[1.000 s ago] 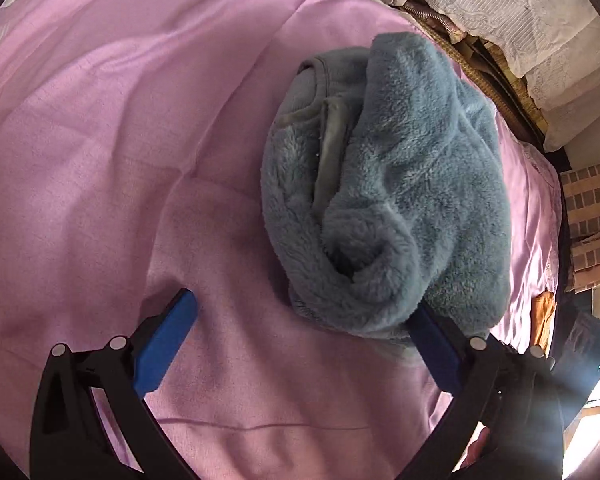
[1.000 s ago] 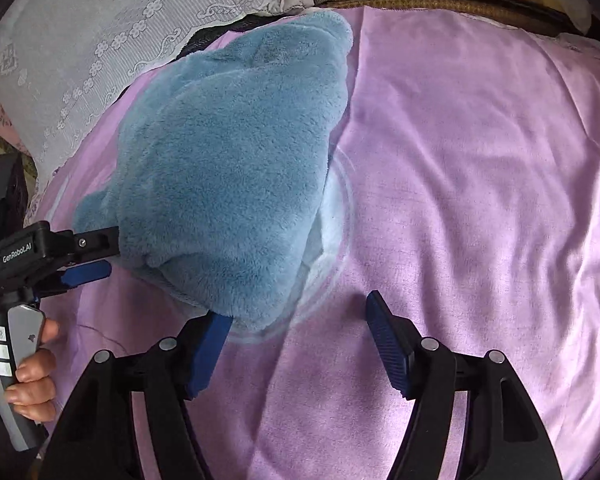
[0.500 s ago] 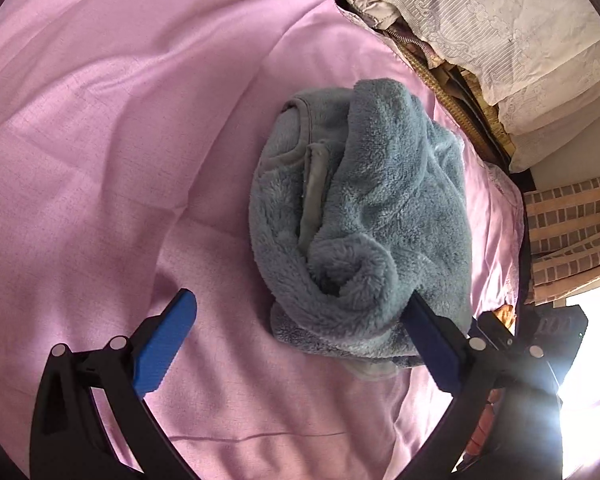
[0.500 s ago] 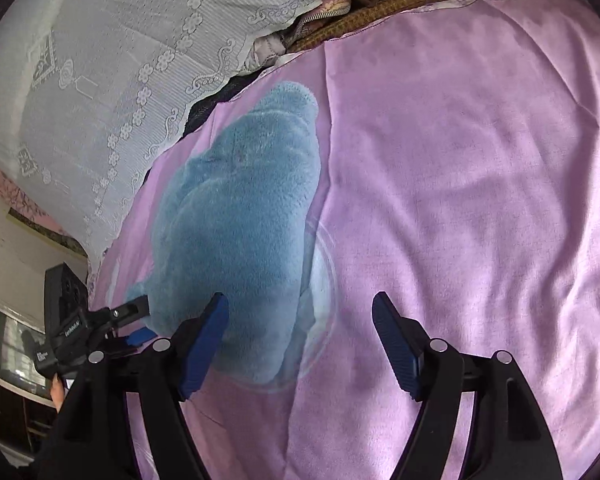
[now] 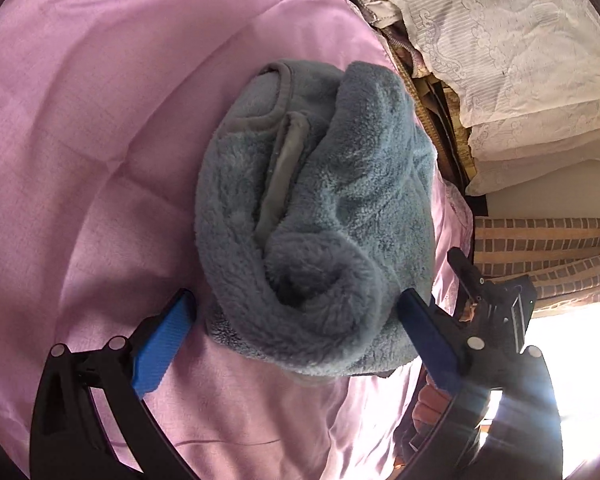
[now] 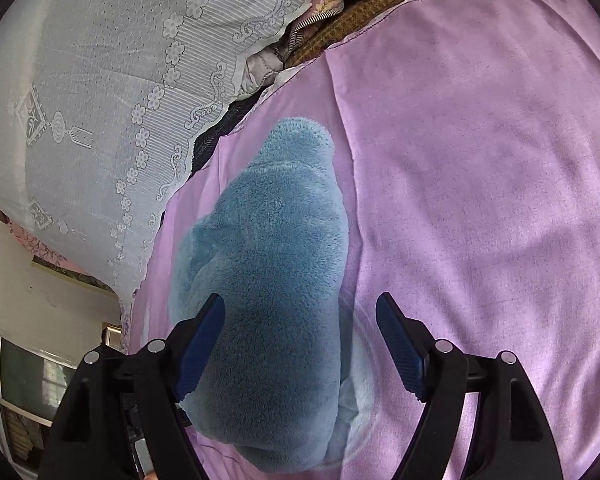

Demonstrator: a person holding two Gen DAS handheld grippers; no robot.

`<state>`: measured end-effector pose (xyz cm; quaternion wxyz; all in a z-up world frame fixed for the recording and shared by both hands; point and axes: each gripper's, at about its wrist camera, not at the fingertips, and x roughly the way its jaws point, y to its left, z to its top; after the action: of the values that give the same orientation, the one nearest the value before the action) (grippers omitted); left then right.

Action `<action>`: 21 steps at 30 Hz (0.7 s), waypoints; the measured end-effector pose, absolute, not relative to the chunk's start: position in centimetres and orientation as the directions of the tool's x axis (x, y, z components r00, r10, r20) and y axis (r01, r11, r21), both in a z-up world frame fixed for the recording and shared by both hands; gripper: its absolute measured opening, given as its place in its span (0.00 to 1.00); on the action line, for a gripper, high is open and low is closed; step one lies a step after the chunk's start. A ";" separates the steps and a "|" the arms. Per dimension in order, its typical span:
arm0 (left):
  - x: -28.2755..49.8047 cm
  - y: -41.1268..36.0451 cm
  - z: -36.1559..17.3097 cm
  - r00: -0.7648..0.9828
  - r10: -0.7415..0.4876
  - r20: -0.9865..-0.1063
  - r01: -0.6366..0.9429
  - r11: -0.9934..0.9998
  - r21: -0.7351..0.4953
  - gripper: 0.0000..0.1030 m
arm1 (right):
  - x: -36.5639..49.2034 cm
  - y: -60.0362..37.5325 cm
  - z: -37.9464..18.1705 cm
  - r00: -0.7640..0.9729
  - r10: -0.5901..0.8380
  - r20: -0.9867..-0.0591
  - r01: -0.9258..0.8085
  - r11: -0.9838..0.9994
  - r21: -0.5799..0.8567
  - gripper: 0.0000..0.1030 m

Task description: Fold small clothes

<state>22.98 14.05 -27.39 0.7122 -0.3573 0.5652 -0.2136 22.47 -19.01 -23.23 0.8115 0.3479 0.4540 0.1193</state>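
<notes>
Two grippers are held spread around one fleece, which lies bundled on the sheet near the bed's edge, below the lace cover. The left gripper is seen with its blue pads on either side of the near end of the bundle, nothing being pinched. The right gripper is likewise spread, its jaws straddling the fleece from the opposite side; contact with the cloth cannot be told.

The step in hand is judged to be late: the garment is already doubled over and rolled at one end, so a last fold or a tidying of the bundle is probably what remains. For the next move, a loose edge would have to be pinched firmly, since thick pile is likely to spring back and slip from a shallow grip.

The fleece is grey-blue, deep-piled and soft, with a smooth bound hem showing along a seam and a rounded curl at its near end. The sheet is pink, thin, finely woven and creased. The cover is white and patterned with flowers.
</notes>
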 end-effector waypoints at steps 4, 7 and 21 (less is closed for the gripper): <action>24.1 13.6 -28.0 0.273 -0.703 -0.656 -0.085 0.662 -0.745 0.96 | 23.7 -19.1 -24.1 0.552 0.522 -0.651 0.137 0.713 0.688 0.76; 24.3 13.5 -27.6 0.290 -0.693 -0.660 -0.060 0.676 -0.735 0.95 | 24.8 -18.8 -24.6 0.552 0.531 -0.643 0.140 0.702 0.699 0.76; 24.8 11.6 -26.3 0.319 -0.666 -0.674 0.021 0.716 -0.698 0.67 | 26.0 -15.0 -26.0 0.519 0.566 -0.641 0.120 0.694 0.710 0.58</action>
<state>24.81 11.56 -26.32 0.7546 -0.3003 0.5373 -0.2275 25.96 -15.01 -26.04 0.7915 0.3648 0.4697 0.1410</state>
